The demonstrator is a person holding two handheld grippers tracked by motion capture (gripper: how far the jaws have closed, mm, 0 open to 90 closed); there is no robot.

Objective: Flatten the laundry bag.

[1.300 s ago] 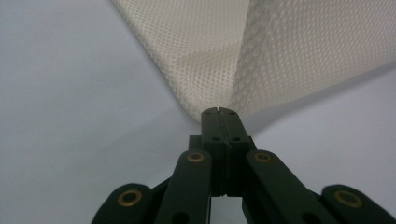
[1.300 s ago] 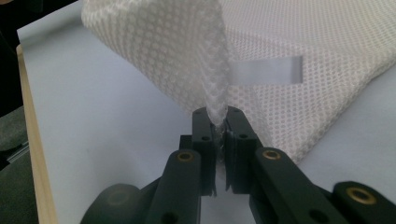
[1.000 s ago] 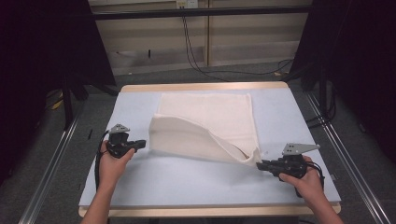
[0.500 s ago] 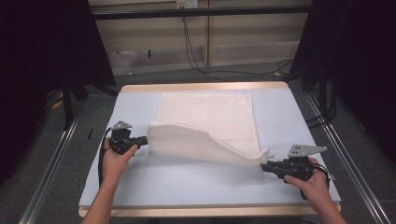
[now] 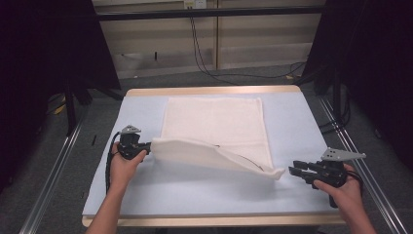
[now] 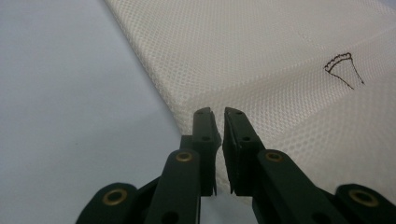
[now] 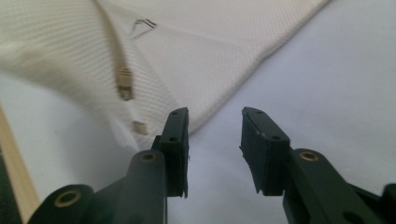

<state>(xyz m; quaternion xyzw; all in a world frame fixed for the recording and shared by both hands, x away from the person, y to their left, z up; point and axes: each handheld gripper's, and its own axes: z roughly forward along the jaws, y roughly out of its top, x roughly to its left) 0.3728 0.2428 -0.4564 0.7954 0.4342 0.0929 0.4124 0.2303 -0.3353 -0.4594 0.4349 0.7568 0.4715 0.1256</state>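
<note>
Towel (image 5: 214, 124), cream waffle weave, small black stitched mark, unreadable

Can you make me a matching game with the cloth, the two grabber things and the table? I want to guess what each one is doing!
Things:
1. left gripper
2. right gripper
3. white cloth
4. table

States:
A. pale blue top
B. fingers apart, nothing between them
C. near edge folded over itself
D. fingers pinched on a cloth corner

Pairs: 1-D, 2-B, 3-C, 4-A
</note>
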